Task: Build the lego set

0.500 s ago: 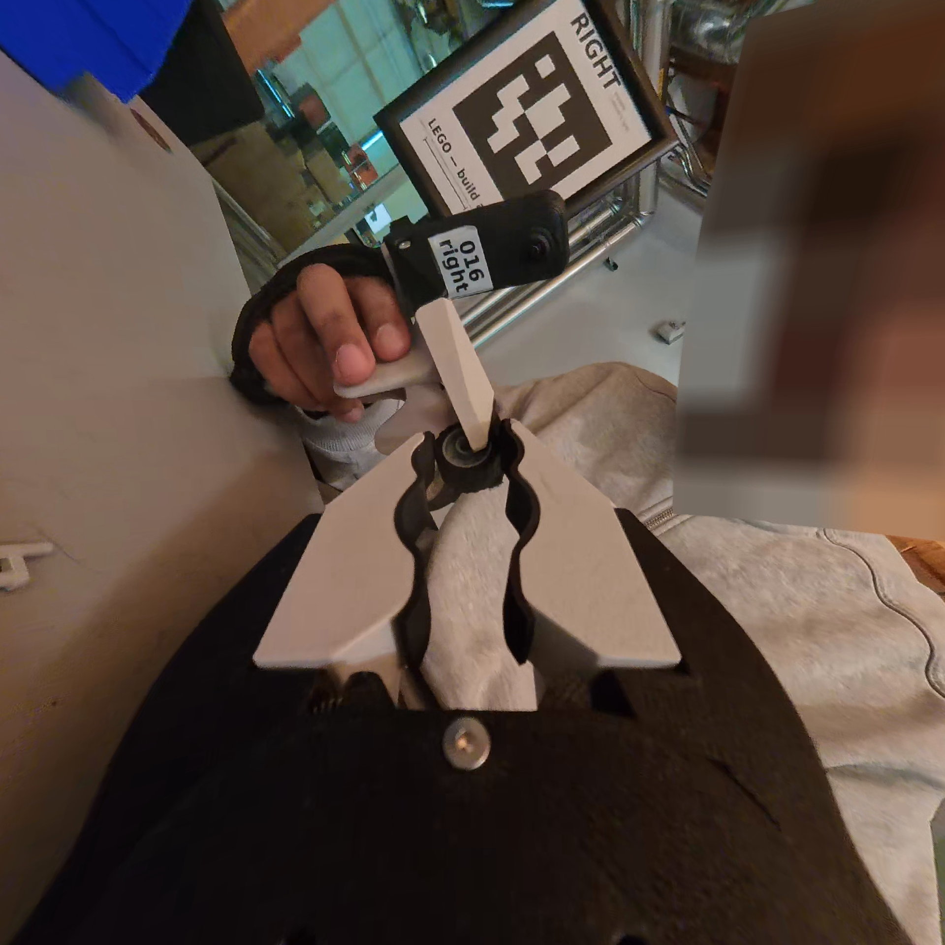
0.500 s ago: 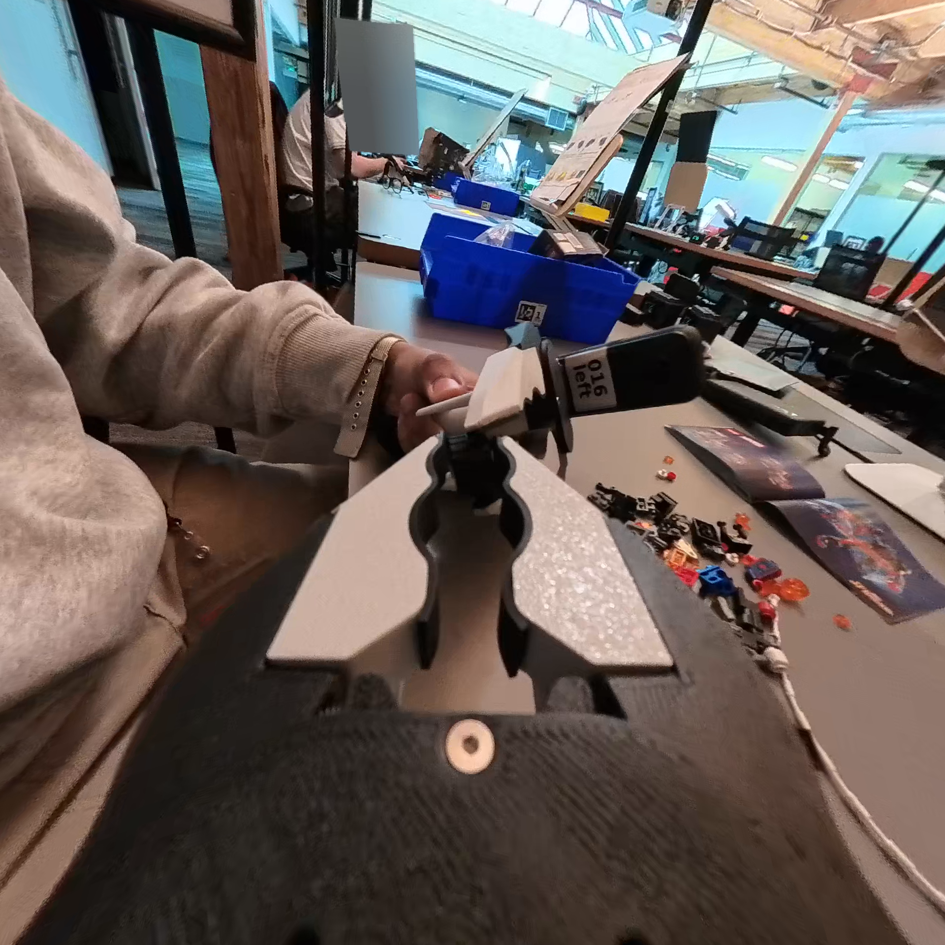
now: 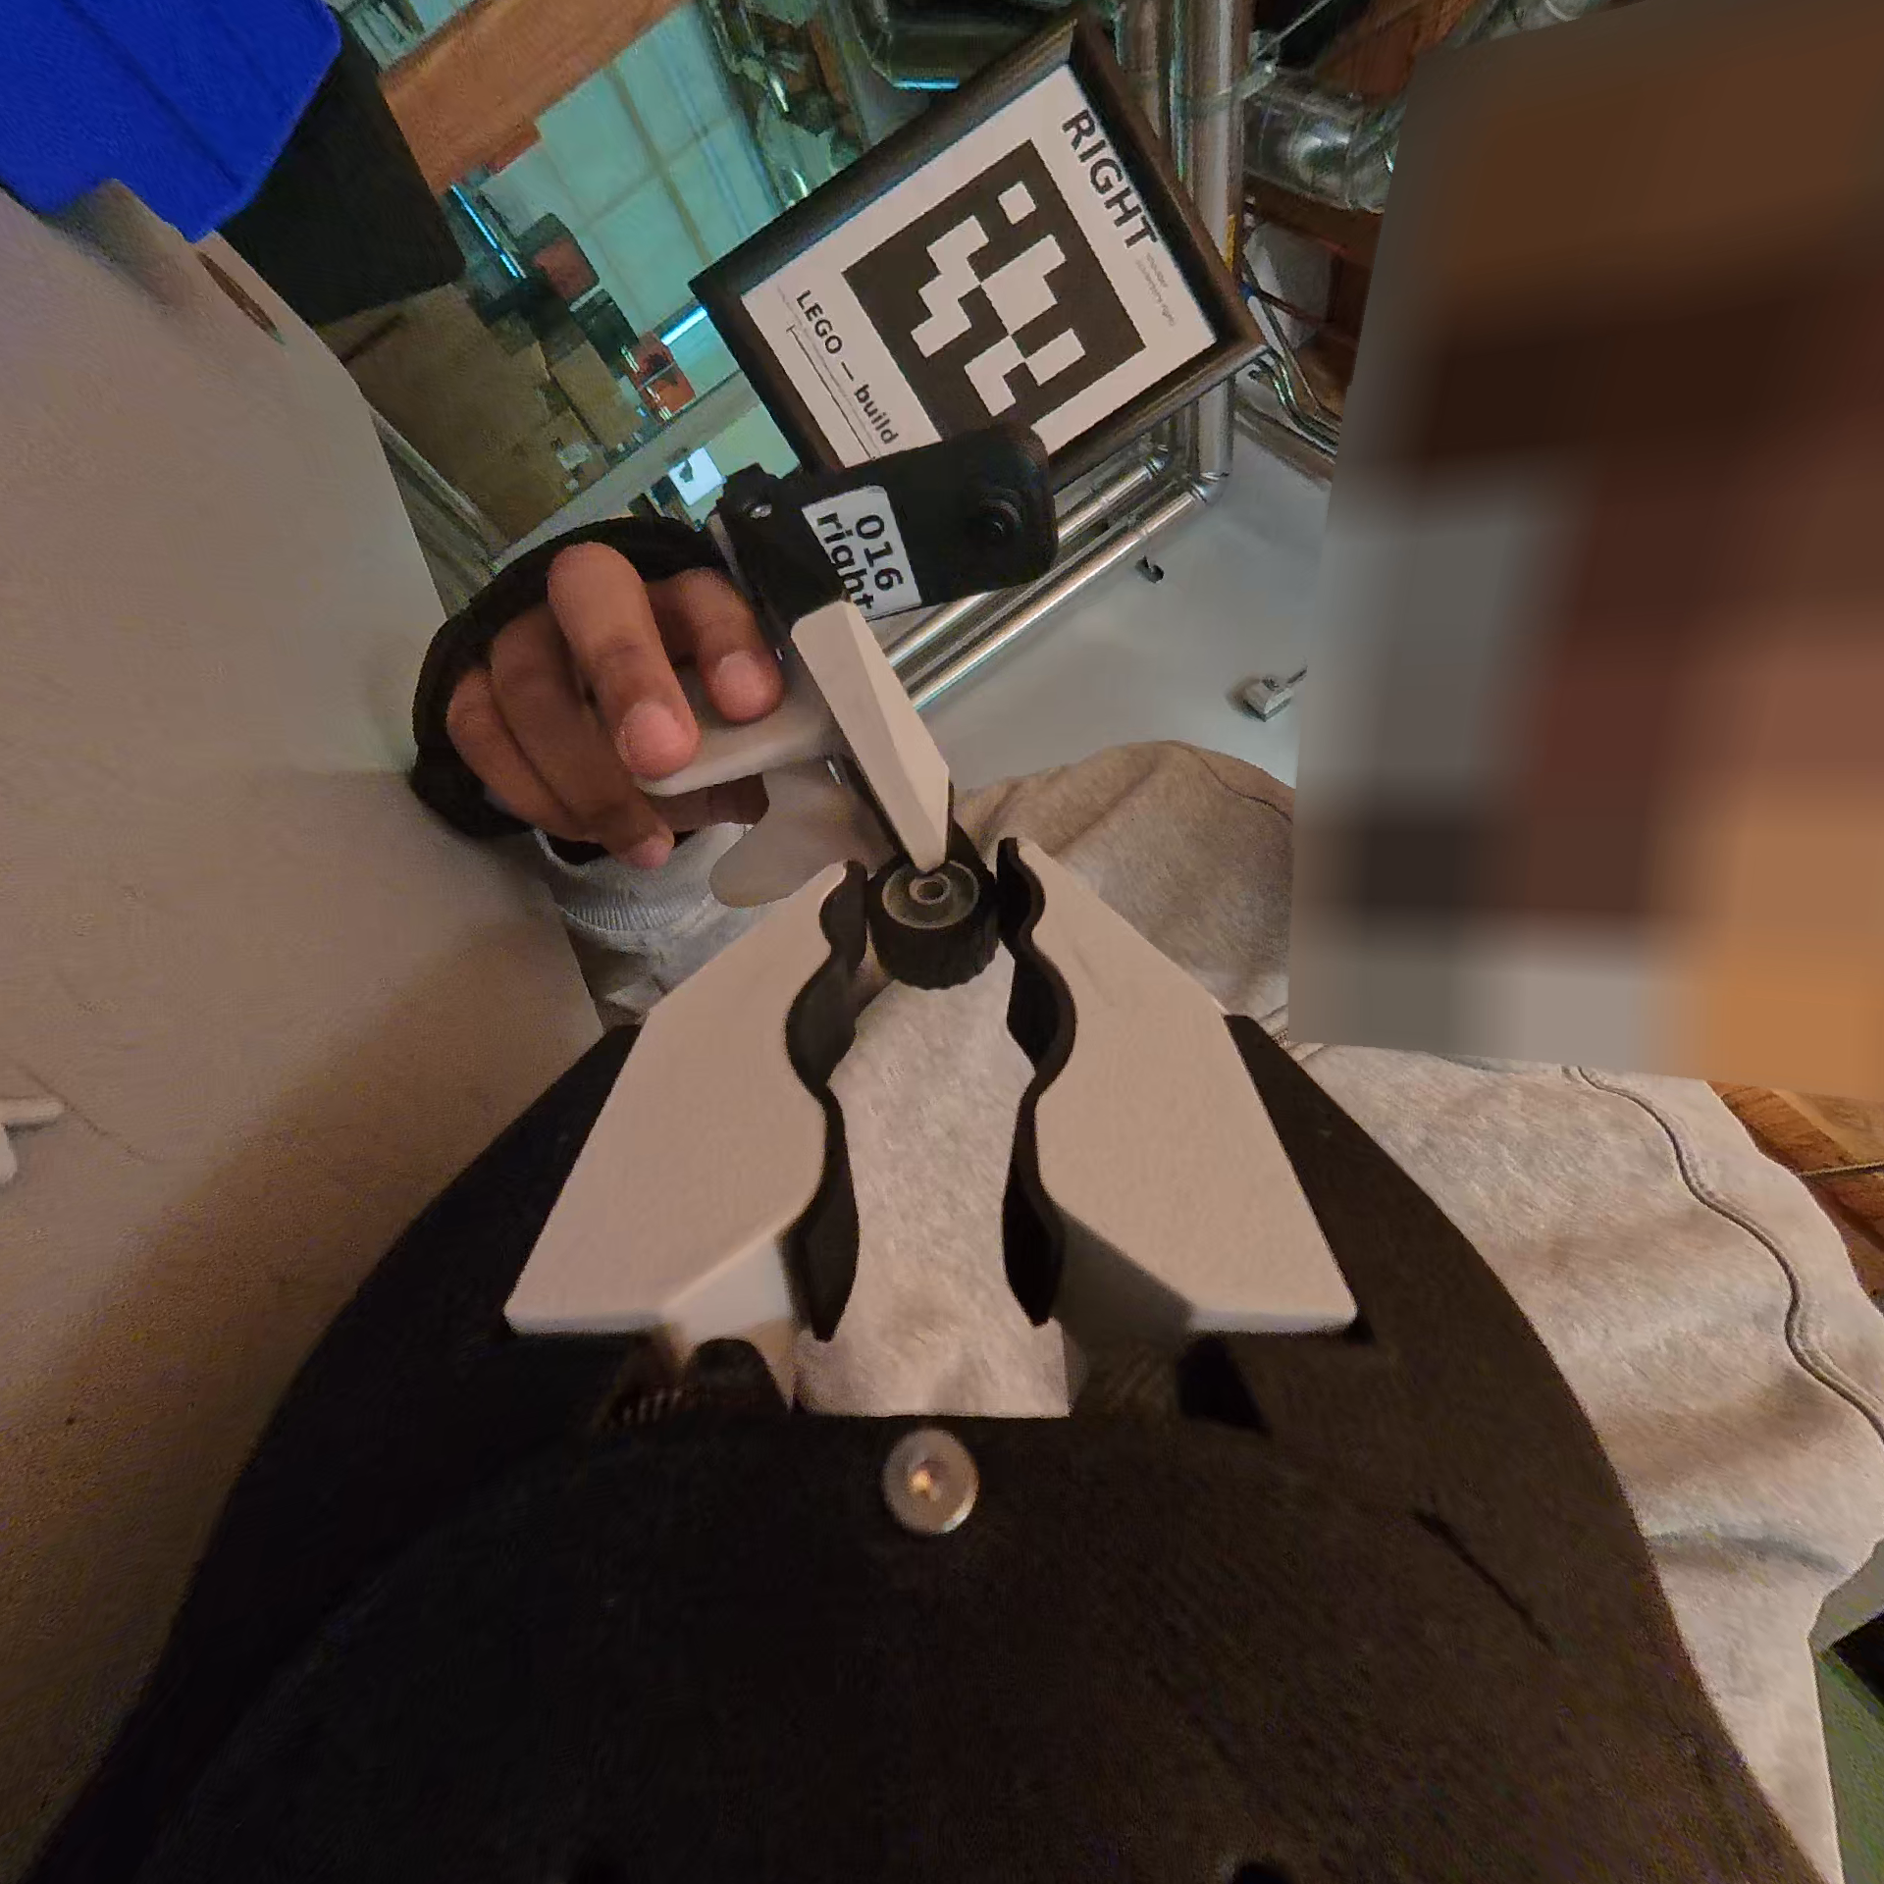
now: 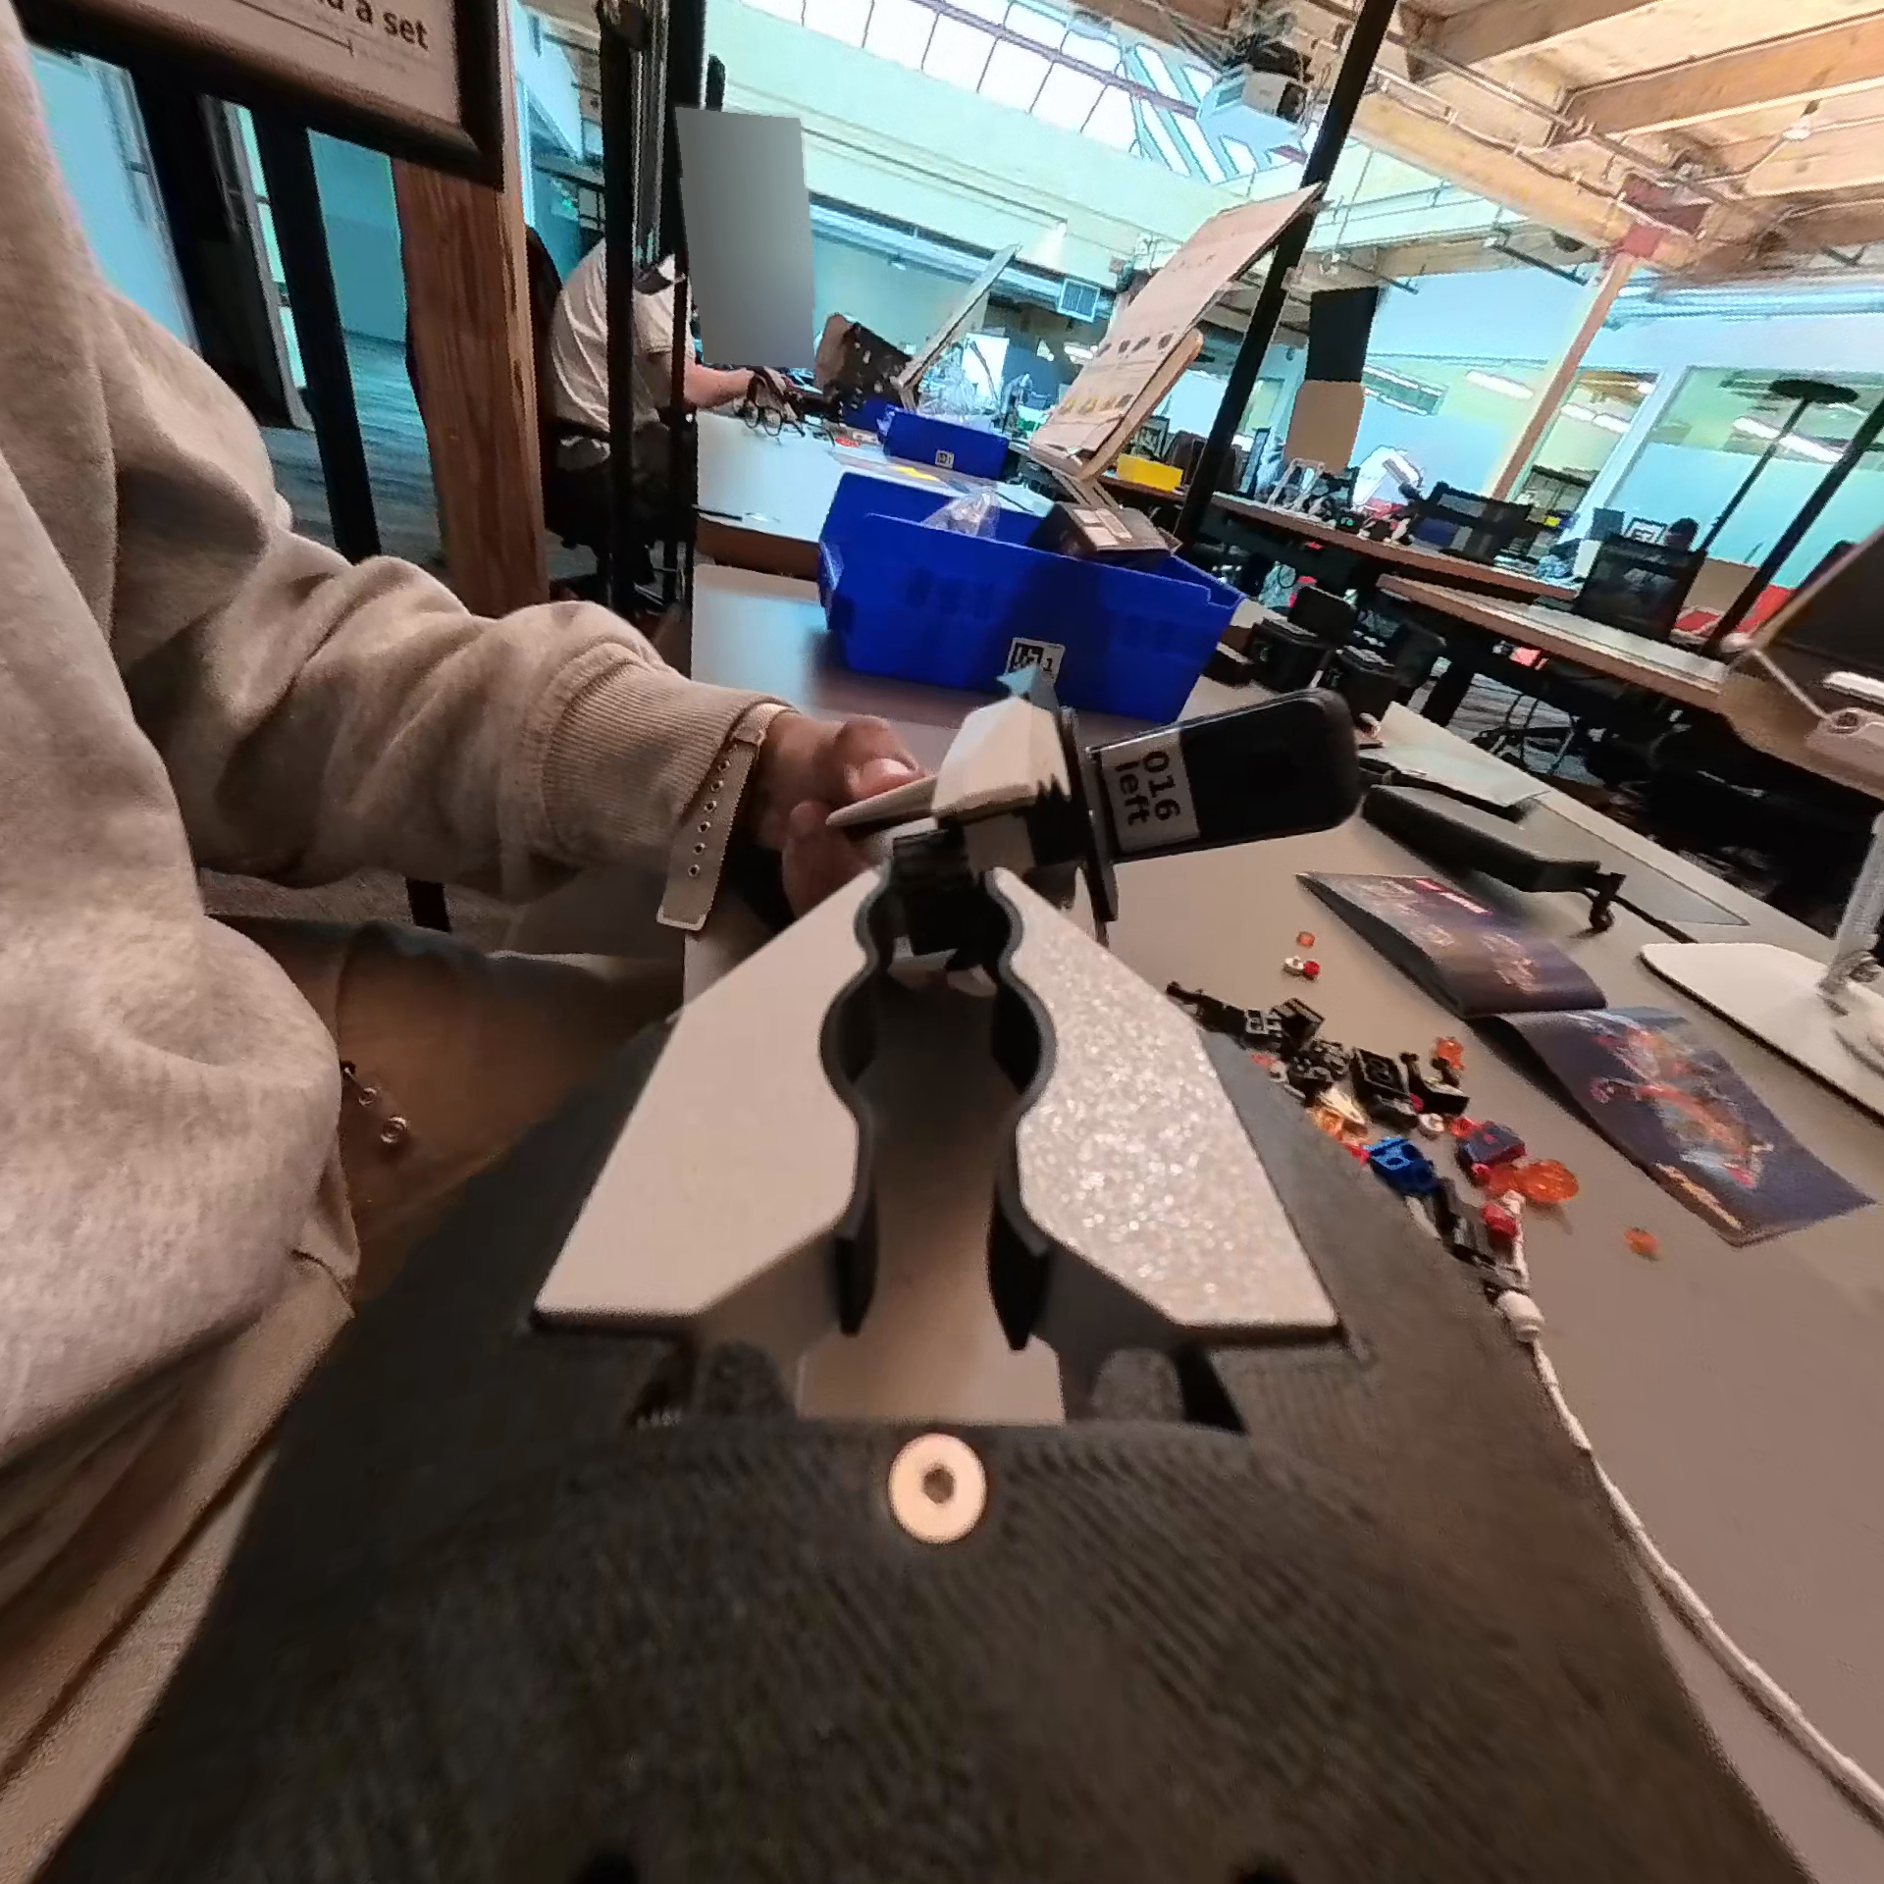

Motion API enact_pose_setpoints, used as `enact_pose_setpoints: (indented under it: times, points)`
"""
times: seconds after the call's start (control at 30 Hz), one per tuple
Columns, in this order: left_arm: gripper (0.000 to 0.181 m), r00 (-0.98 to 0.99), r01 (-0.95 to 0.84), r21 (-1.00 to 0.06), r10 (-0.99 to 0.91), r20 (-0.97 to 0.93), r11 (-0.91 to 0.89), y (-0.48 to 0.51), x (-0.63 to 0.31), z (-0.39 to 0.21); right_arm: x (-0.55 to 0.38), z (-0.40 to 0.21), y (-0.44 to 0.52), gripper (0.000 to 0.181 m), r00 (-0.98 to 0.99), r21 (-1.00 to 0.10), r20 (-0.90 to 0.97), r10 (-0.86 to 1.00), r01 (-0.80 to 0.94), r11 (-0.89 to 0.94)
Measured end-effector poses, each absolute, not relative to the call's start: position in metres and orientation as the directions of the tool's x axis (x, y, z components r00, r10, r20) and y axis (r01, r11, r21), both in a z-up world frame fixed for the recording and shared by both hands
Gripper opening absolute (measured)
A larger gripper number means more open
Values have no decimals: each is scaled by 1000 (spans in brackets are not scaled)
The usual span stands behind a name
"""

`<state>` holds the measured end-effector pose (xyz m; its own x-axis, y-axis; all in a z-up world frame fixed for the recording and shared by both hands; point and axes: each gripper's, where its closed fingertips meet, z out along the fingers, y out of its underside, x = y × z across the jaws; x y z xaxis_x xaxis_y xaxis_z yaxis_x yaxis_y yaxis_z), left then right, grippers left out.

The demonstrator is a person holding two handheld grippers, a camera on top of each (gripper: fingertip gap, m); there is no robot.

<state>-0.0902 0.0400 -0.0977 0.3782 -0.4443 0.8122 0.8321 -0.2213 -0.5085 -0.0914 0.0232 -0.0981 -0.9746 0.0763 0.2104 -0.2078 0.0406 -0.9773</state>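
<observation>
Left gripper (image 3: 923, 897): fingertips set around small black wheel (image 3: 930, 923); left pad touches it, right pad shows a slight gap, so grip cannot be confirmed. Right gripper (image 4: 938, 918): jaws parted, tips meeting the same wheel (image 4: 933, 902). Beyond and right of it, loose toy bricks (image 4: 1376, 1091) and booklet (image 4: 1682, 1101) on grey table (image 4: 1682, 1427); blue bin (image 4: 1019, 622) farther back.
</observation>
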Motion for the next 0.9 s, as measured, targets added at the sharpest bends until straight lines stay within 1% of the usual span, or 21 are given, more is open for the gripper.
enact_pose_setpoints:
  times: [0.13, 0.27, 0.33, 0.4, 0.43, 0.5, 0.6, 0.63, 0.7, 0.73, 0.77, 0.9]
  points:
    - [26, 378, 843, -498, -434, 817, -203, 40, -94, -98, -97, -98, 24, 13, -983, -986, 165, 81, -162, 42]
    - [26, 381, 863, -476, -403, 832, -168, 40, -103, -99, -106, -100, 23, 13, -965, -979, 199, 172, -188, 76]
    - [27, 426, 853, -504, -375, 823, -137, 41, -107, -100, -111, -100, 23, 13, -963, -982, 185, 199, -172, 81]
    - [32, 530, 818, -572, -311, 789, -57, 40, -116, -101, -120, -96, 28, 13, -967, -993, 114, 227, -107, 41]
    - [40, 586, 791, -611, -253, 769, -25, 38, -122, -103, -125, -93, 33, 13, -970, -998, 60, 236, -61, 7]
    - [41, 685, 720, -693, -167, 709, 13, 34, -127, -105, -134, -91, 38, 13, -972, -998, -55, 227, 47, -41]
    - [38, 777, 627, -778, -89, 623, 24, 36, -128, -105, -140, -96, 37, 12, -963, -985, -170, 211, 167, -31]
    - [32, 789, 612, -790, -73, 610, 22, 37, -129, -105, -140, -98, 35, 13, -959, -980, -197, 205, 196, -25]
    - [27, 796, 605, -795, -46, 604, 34, 36, -132, -106, -139, -100, 32, 12, -948, -966, -255, 191, 256, -21]
    - [19, 800, 600, -799, -39, 598, 37, 35, -133, -105, -139, -101, 31, 12, -941, -959, -283, 185, 283, -27]
    - [16, 804, 595, -803, -23, 594, 35, 34, -134, -106, -139, -101, 30, 12, -931, -948, -316, 180, 315, -40]
    - [14, 822, 569, -822, 3, 569, 28, 33, -136, -107, -143, -100, 30, 12, -866, -875, -484, 124, 474, -103]
